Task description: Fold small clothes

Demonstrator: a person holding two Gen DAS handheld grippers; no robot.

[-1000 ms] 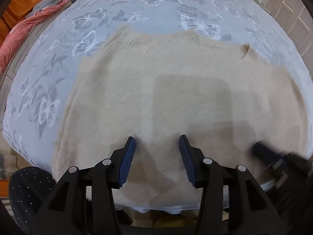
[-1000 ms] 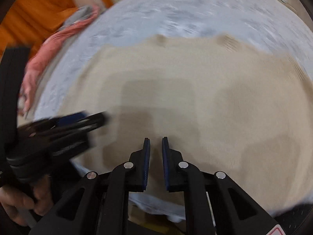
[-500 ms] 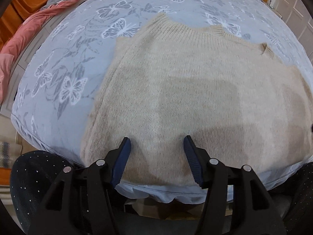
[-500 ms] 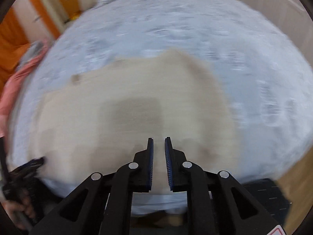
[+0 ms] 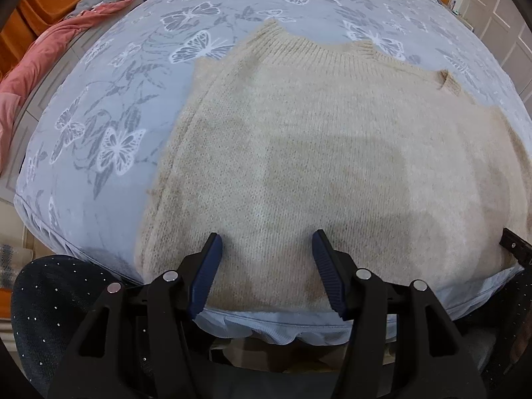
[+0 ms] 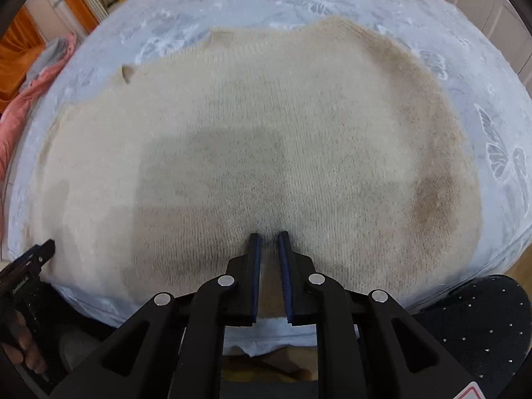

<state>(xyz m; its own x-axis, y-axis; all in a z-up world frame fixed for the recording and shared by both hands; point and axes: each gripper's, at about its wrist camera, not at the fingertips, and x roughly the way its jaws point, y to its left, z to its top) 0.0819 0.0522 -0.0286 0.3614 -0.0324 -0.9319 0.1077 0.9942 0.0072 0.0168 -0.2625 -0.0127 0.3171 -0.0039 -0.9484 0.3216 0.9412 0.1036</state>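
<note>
A beige knit sweater (image 5: pixel 332 153) lies flat on the bed, its ribbed neckline at the far side; it also shows in the right wrist view (image 6: pixel 266 139). My left gripper (image 5: pixel 266 242) is open and empty, hovering over the sweater's near hem towards its left side. My right gripper (image 6: pixel 268 237) has its jaws nearly together with a narrow gap, empty, over the near hem towards the right side. The left gripper's tip (image 6: pixel 40 252) shows at the left edge of the right wrist view.
The bed has a pale blue sheet with white butterflies (image 5: pixel 116 126). A pink and grey blanket (image 5: pixel 50 50) lies off the bed's far left. Orange curtains (image 6: pixel 20 50) hang behind. My dark dotted trousers (image 5: pixel 50 299) are at the bed's near edge.
Both grippers have shifted along the near hem: the left one leftward, the right one rightward. The left jaws opened a little wider. The sweater has not moved.
</note>
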